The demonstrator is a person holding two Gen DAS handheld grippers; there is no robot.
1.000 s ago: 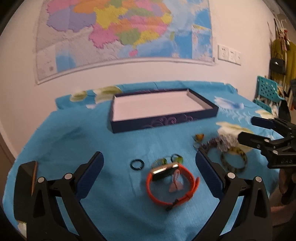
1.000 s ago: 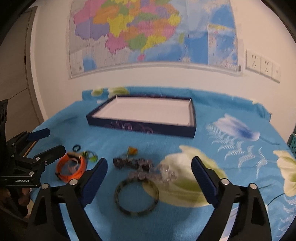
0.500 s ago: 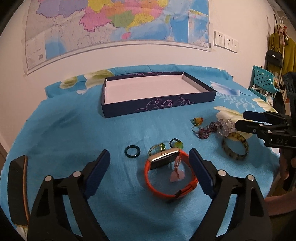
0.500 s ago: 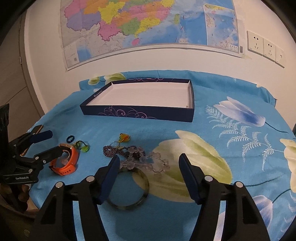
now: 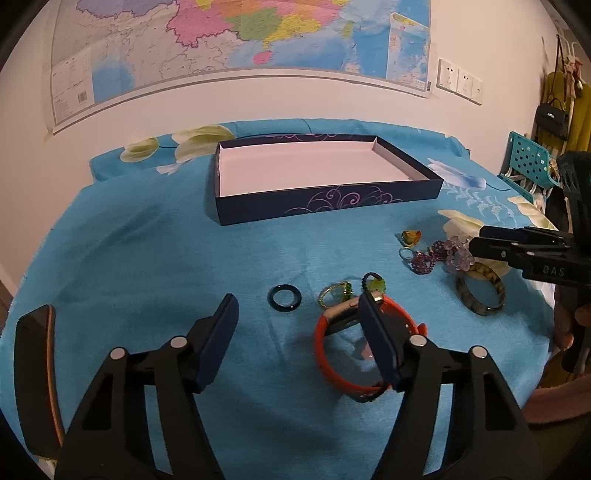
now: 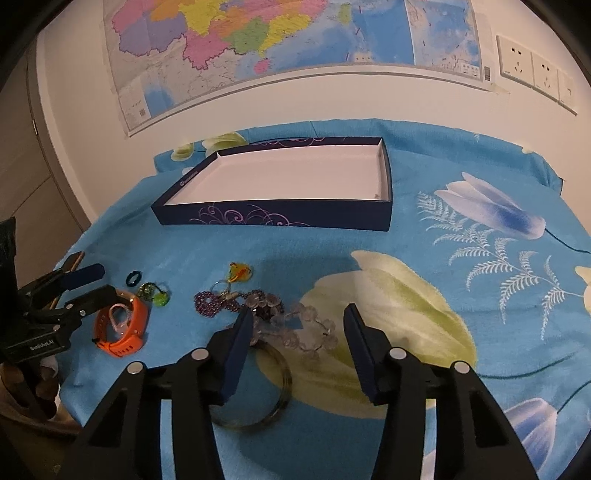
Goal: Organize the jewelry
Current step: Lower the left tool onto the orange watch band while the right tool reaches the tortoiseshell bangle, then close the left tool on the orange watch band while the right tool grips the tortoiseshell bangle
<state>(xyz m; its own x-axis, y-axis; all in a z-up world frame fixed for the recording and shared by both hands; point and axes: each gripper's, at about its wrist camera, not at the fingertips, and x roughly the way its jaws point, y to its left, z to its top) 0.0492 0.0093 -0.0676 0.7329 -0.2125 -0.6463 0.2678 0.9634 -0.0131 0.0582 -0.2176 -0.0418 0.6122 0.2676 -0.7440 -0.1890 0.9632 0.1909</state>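
White wall w/ big map behind; counter under a blue floral cloth. Nearest in left view: left gripper, jaws closing, about half apart, w/ only bare cloth between them; its right finger overlaps the orange watch, contact unclear. Dark phone at the near left edge. Just past the watch: black ring, gold ring, green charm. Nearest in right view: right gripper, jaws closing, the clear beads lying between them, not pinched; bangle partly under the left finger. Beyond that purple beads, then yellow pendant. Farthest, near the wall: navy tray w/ white inside, nothing in it, well apart from the jewelry.
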